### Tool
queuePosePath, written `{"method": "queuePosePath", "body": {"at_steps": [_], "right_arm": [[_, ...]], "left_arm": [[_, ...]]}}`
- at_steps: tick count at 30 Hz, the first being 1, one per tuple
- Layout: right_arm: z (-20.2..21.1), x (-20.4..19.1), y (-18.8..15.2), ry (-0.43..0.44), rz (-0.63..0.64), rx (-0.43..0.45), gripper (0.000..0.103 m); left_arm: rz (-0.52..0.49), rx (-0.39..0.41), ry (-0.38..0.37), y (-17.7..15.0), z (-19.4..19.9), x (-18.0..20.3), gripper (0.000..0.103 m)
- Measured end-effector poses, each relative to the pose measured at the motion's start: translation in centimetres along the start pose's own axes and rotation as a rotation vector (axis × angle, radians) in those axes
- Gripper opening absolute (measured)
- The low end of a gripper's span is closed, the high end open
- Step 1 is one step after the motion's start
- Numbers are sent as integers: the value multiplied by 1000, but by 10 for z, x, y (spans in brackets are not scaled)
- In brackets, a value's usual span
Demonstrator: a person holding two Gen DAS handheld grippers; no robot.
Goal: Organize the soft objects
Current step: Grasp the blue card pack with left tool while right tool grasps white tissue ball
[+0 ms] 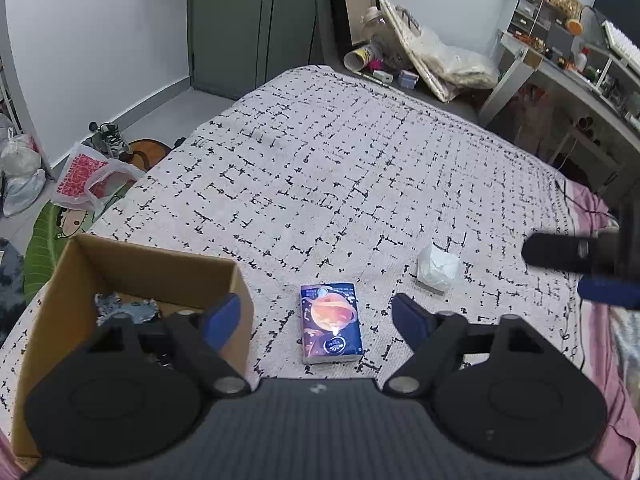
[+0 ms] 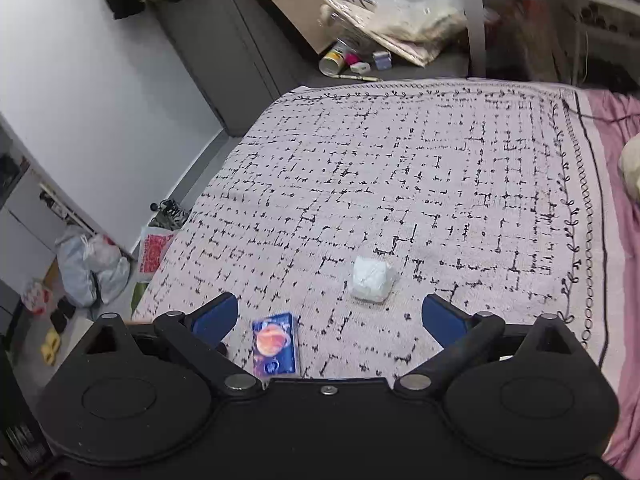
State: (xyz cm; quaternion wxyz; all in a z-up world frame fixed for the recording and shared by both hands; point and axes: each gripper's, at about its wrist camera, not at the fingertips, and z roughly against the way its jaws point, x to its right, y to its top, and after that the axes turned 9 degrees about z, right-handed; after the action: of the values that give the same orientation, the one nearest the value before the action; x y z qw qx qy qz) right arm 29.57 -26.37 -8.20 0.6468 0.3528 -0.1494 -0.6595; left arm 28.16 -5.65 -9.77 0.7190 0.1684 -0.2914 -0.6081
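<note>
A purple tissue pack with an orange planet print (image 1: 331, 323) lies on the patterned bed cover, between and just ahead of my open, empty left gripper (image 1: 316, 316). It also shows in the right wrist view (image 2: 275, 343) by the left finger. A white crumpled soft bundle (image 1: 438, 269) lies to the right; in the right wrist view the bundle (image 2: 372, 279) lies ahead of my open, empty right gripper (image 2: 332, 316). A cardboard box (image 1: 132, 264) stands at left with blue-grey cloth (image 1: 124, 308) inside. The right gripper's fingers (image 1: 560, 256) show at the left view's right edge.
The bed cover (image 1: 340, 168) spreads wide ahead. A pink sheet (image 2: 624, 240) borders it on the right. Bags (image 1: 88, 176) and shoes lie on the floor left. Clutter (image 1: 420, 56) and a desk (image 1: 560, 72) stand beyond the bed.
</note>
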Motion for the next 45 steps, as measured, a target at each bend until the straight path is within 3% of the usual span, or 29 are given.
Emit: {"method": "queuePosePath", "body": {"at_steps": [2,8,15,22,31,40,45], "right_arm": [[-9,4,6,12,2,-7,103],[-36,28,1,42,-61,12,103],[-77,59,-20,59,-127,-57,103],[-110,67,-23,122,-127,-94,103],[-127,79,-21,180,-135,-96,103],[-136,77,-21,221,-109,-70,103],[-143,67,-23,208,-42,-45,102]], "left_arm": [[-17,-6,13,-2,-6,7,91],[-54,-57,24,-10,-28,25,92],[-42,-97,74,-19,-61,28,92],[-37,-35,152,-19,-78,37,92],[-30,27,197,-28,-86,62,92],[29,-24,265,-37,-119,50,91],[99,-18,241,-36,-124,40,89]]}}
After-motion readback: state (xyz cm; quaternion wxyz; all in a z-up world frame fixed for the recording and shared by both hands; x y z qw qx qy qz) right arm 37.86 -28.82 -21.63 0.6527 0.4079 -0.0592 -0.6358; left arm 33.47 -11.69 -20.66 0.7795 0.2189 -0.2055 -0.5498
